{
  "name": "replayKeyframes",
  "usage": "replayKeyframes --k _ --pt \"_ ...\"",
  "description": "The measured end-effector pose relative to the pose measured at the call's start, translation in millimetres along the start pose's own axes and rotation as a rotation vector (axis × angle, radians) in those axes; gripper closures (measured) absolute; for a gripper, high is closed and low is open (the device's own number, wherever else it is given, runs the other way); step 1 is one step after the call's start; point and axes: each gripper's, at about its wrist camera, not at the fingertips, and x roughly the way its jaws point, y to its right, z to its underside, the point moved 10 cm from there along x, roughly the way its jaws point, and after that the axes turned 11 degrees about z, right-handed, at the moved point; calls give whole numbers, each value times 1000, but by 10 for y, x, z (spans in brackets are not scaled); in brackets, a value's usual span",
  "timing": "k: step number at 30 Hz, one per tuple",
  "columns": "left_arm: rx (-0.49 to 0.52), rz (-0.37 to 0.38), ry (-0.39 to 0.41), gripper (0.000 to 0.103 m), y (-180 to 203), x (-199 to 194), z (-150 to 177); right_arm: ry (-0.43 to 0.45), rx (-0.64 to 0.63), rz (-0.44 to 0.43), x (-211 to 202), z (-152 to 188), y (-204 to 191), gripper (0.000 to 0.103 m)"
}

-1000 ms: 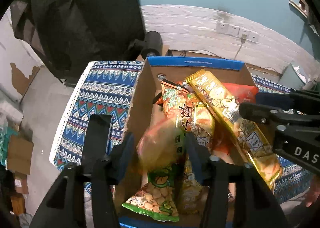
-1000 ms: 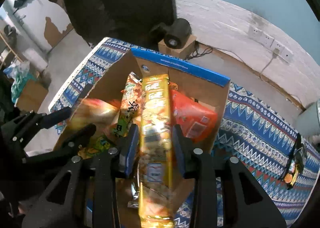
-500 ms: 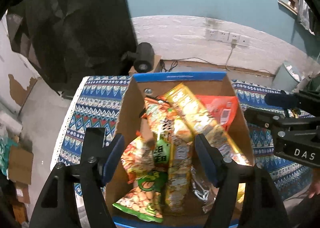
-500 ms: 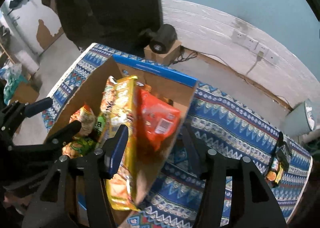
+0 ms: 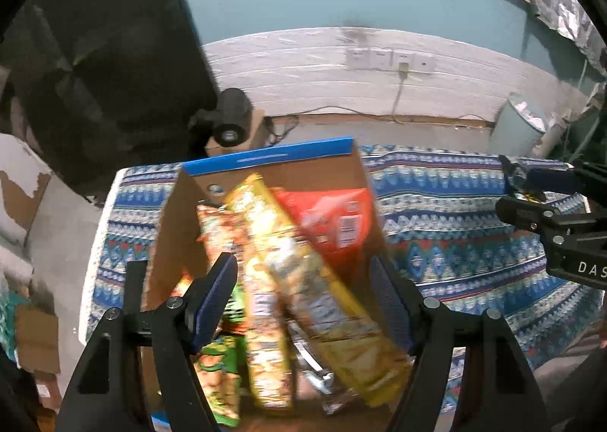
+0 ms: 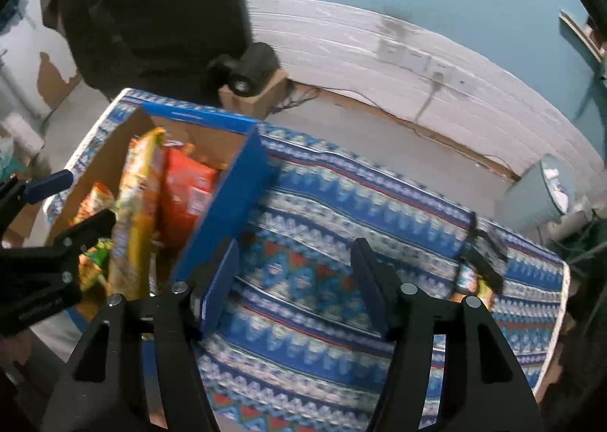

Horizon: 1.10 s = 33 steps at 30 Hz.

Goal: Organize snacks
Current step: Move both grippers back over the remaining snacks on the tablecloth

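Observation:
A cardboard box (image 5: 273,158) with a blue rim stands on the patterned cloth. It holds a long yellow packet (image 5: 265,219), an orange bag (image 5: 330,219), a green nut bag (image 5: 220,375) and other packets. My left gripper (image 5: 303,280) hovers open above these snacks and grips none of them. My right gripper (image 6: 296,265) is off the box's blue side wall (image 6: 227,212), over bare cloth. Its jaws are opening with nothing between them. The yellow packet (image 6: 132,212) and orange bag (image 6: 186,193) lean inside the box.
The blue patterned cloth (image 6: 341,212) covers the table to the right of the box. A small snack under a black clip (image 6: 480,268) lies near its right edge. Beyond the table are a black device on a carton (image 5: 229,124) and a grey bin (image 5: 519,124).
Both grippers opened. The left one dropped an orange packet into the box; the right one let go of the long yellow packet and swung right, off the box and over the cloth.

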Motion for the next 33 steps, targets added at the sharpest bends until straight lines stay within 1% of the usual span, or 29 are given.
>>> replayKeyframes --k 2,4,8,11,16,20,25,29,33 --pt "20 13 -9 29 158 51 -54 -2 12 16 -9 54 159 38" --pt "40 23 -18 29 298 97 -93 -5 28 33 -13 102 337 37" --pt "59 72 -39 29 596 178 -170 -30 40 58 23 223 666 34" --pt "74 105 -59 27 811 256 -223 -46 7 90 60 305 897 34" --pt "114 126 -92 27 1122 444 -318 -82 -37 160 196 393 1360 34" --pt "136 157 -117 27 1334 631 -427 -108 -81 163 364 419 1627 34" --pt "155 169 -154 27 1410 898 -549 -135 -152 153 633 429 1842 34" --pt "168 167 -193 27 1392 1107 -580 -165 -220 149 885 469 1955 33" --pt "182 181 -235 27 1440 1309 -595 -192 -287 141 1147 506 2056 33"
